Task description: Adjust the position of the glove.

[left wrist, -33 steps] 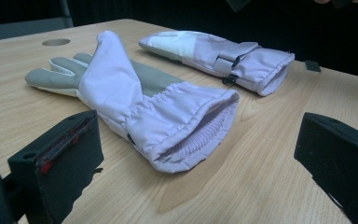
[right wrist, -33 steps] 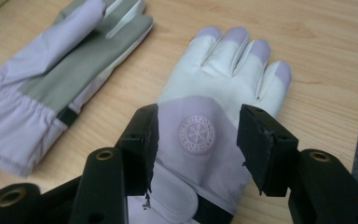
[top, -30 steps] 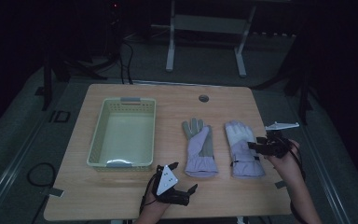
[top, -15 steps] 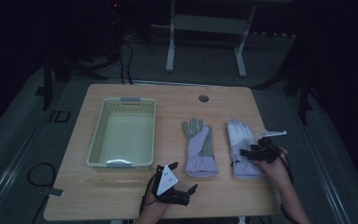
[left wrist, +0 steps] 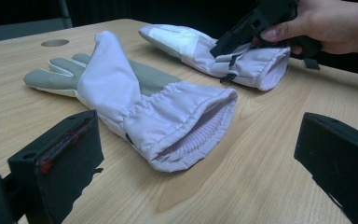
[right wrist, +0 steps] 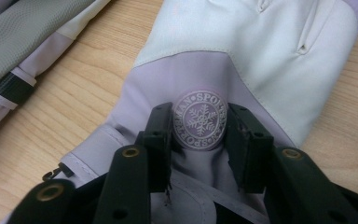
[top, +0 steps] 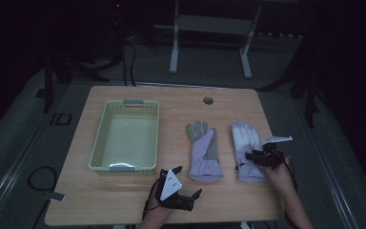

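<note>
Where the right gripper comes down on the right glove, its two black jaws have closed on a fold of lilac fabric at the back of the hand, pinching the round snowflake badge between them; the jaws stand only as far apart as the bunched cloth. In the high view that gripper sits right of centre in the frame, over the lower half of the right glove, which lies flat on the table with its fingers toward the top of the frame. In the left gripper view the same glove lies at the upper right, with the person's hand and the black gripper body over its cuff.

Just to the left in the high view, near but apart from it, lies the left glove, palm up with a grey palm panel, fingers also toward the top. In the left gripper view this glove fills the middle, its ribbed cuff open toward the camera.

The left gripper rests low in the high view, at the bottom centre, below the left glove's cuff. Its jaws are spread wide, one at each lower corner of its own view, touching and holding nothing.

A pale green basket stands in the left half of the table, well apart from both gloves.
</note>
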`<action>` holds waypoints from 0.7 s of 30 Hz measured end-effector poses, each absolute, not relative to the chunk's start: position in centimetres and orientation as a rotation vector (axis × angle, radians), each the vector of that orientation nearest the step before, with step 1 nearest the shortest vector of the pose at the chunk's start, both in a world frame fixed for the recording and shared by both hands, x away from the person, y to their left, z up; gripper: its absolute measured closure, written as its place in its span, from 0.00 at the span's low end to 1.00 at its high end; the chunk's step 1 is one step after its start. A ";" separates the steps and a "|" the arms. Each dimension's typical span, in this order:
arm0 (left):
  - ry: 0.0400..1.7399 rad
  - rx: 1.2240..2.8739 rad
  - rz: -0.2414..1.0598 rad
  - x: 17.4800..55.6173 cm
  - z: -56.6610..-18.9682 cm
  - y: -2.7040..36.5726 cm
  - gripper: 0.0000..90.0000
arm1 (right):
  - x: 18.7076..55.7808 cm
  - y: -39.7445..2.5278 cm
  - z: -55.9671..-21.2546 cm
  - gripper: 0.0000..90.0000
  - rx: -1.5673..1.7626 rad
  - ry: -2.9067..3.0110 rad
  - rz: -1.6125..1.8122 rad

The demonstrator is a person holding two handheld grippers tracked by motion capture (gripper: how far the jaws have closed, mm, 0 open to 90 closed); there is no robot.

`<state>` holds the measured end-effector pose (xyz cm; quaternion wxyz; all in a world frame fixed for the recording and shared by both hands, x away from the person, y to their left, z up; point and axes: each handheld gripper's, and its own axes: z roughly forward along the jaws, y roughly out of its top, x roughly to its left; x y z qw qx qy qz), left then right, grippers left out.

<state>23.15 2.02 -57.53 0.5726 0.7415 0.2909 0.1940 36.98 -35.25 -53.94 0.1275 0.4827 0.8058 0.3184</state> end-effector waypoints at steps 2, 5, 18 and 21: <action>0.681 1.739 0.456 23.1 -57.5 2.0 0.01 | 37.0 -35.3 -53.8 0.77 1.437 2.340 0.942; 0.684 1.738 0.454 23.2 -57.5 2.0 0.01 | 36.9 -35.5 -53.4 0.85 1.477 2.324 0.964; 0.684 1.737 0.456 23.1 -57.5 2.0 0.01 | 35.8 -36.2 -48.0 0.89 1.524 2.202 0.994; 0.685 1.737 0.457 23.1 -57.5 2.0 0.01 | 35.5 -35.6 -46.4 0.89 1.503 2.186 1.013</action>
